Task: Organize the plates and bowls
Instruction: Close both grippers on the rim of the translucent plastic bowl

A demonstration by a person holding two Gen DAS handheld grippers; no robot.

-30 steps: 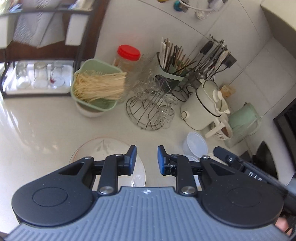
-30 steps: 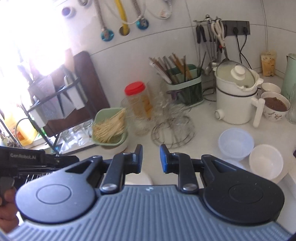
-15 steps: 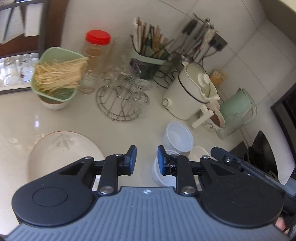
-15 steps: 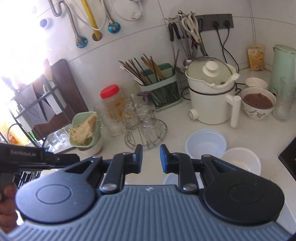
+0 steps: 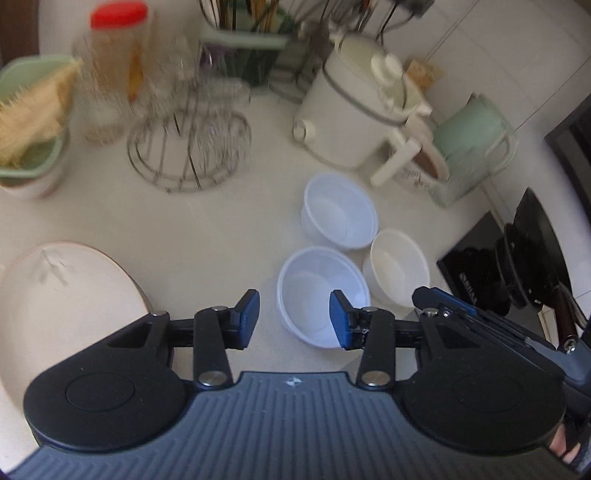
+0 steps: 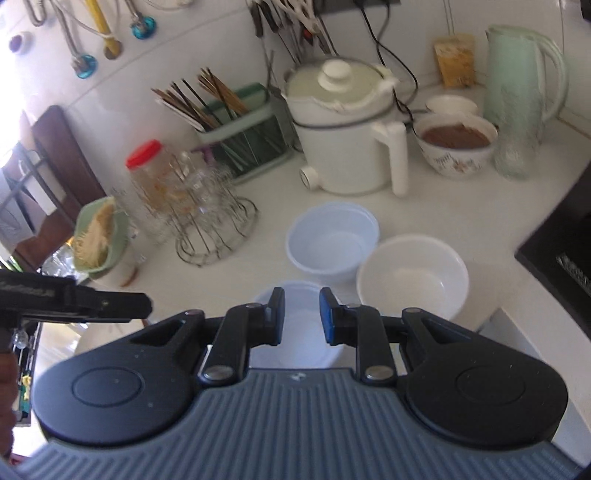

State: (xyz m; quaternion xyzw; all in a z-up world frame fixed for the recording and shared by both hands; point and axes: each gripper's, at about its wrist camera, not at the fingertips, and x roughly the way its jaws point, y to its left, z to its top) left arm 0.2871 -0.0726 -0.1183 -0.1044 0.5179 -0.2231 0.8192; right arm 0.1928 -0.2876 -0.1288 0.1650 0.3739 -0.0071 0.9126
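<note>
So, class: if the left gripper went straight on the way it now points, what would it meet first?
Probably the nearest bowl: it lies just ahead of the open left gripper, partly between its fingers. Depth is unclear.

Kitchen corner. A pale cream, glossy stone countertop meets a wall of large white glazed tiles with grey joints. Strong daylight enters at the far left, overexposing that edge. A dark brown wooden panel leans against the wall near the counter's left end. A black power strip is wall-mounted above the back edge.
</note>
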